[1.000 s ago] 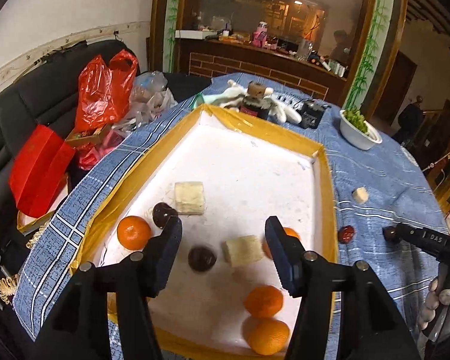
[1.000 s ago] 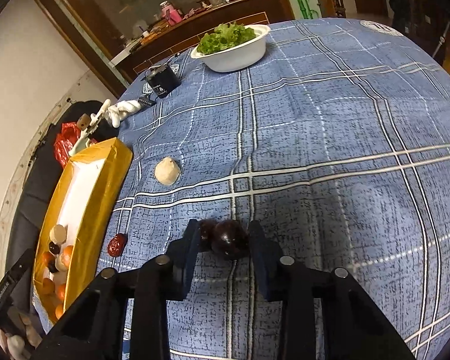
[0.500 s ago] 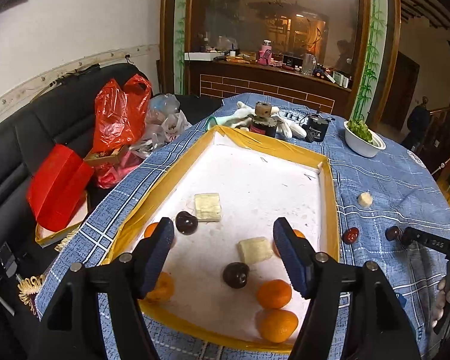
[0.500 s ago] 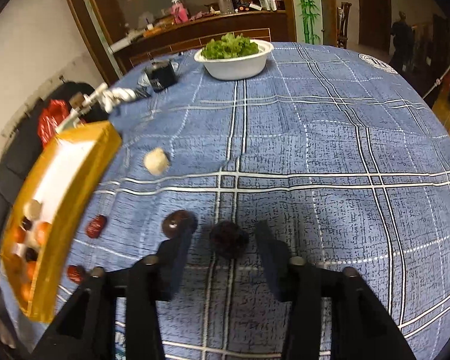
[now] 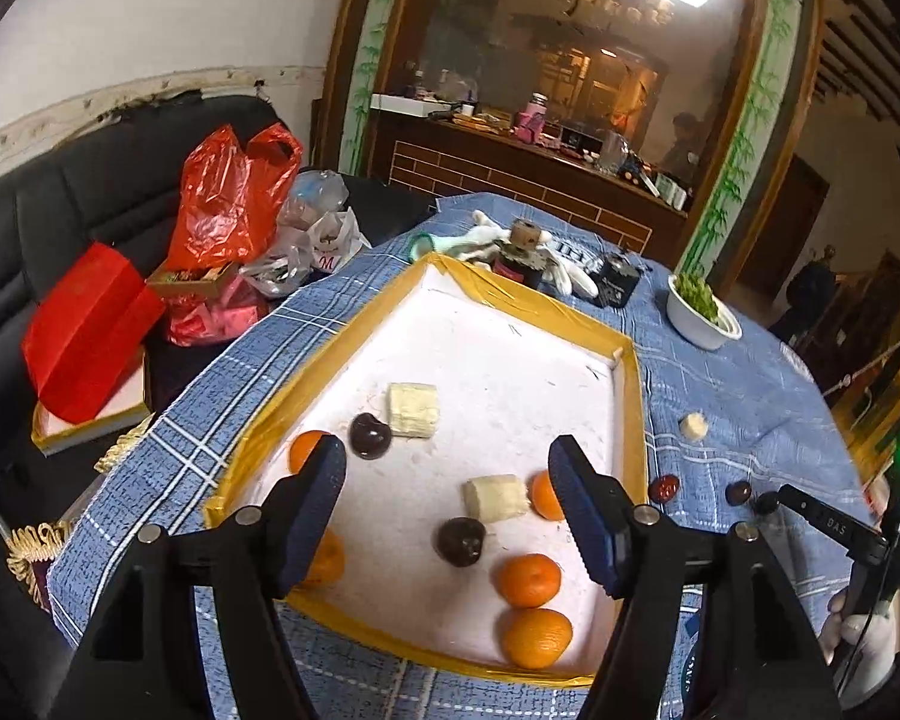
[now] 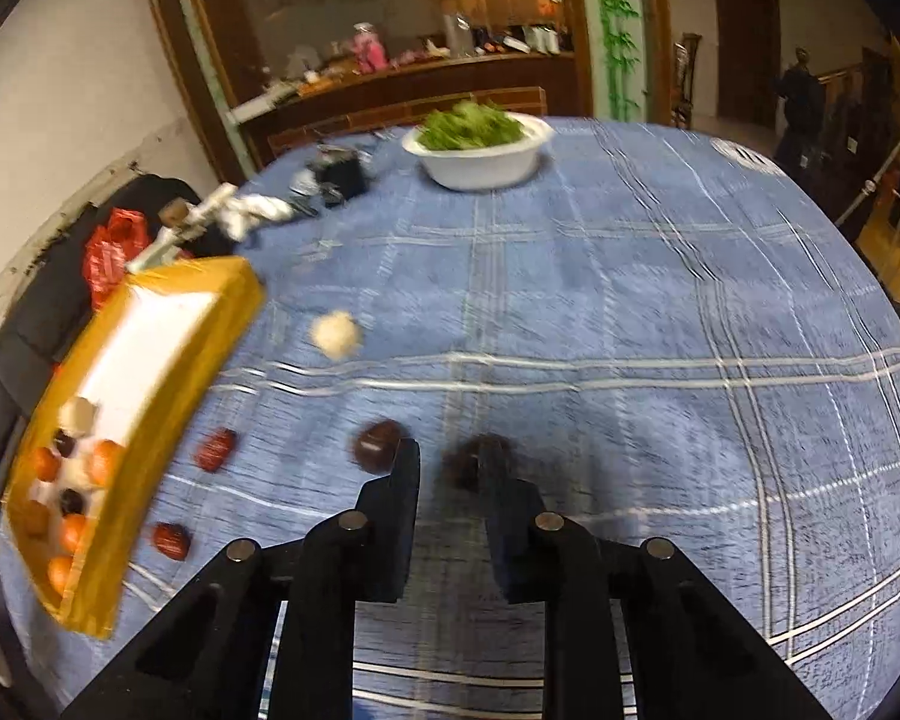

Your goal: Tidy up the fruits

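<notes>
Legible writing: "DAS" on the right gripper's [image 5: 771, 501] black arm at right edge of the left view. Left gripper [image 5: 447, 507]: jaws spread wide, holding nothing, low centre of frame over the yellow-rimmed tray [image 5: 630, 396]; a dark fruit [image 5: 461, 541] and a pale chunk [image 5: 496, 498] lie between its tips. Right gripper [image 6: 447, 471]: jaws narrowly parted; a dark plum [image 6: 471, 465], blurred, sits at the tips. Contact: cannot tell. Second plum [image 6: 378, 444] just left, on blue cloth [image 6: 630, 312].

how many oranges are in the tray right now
5: two at the near right corner, one beside the right wall, two on the left partly behind the left claw.
</notes>
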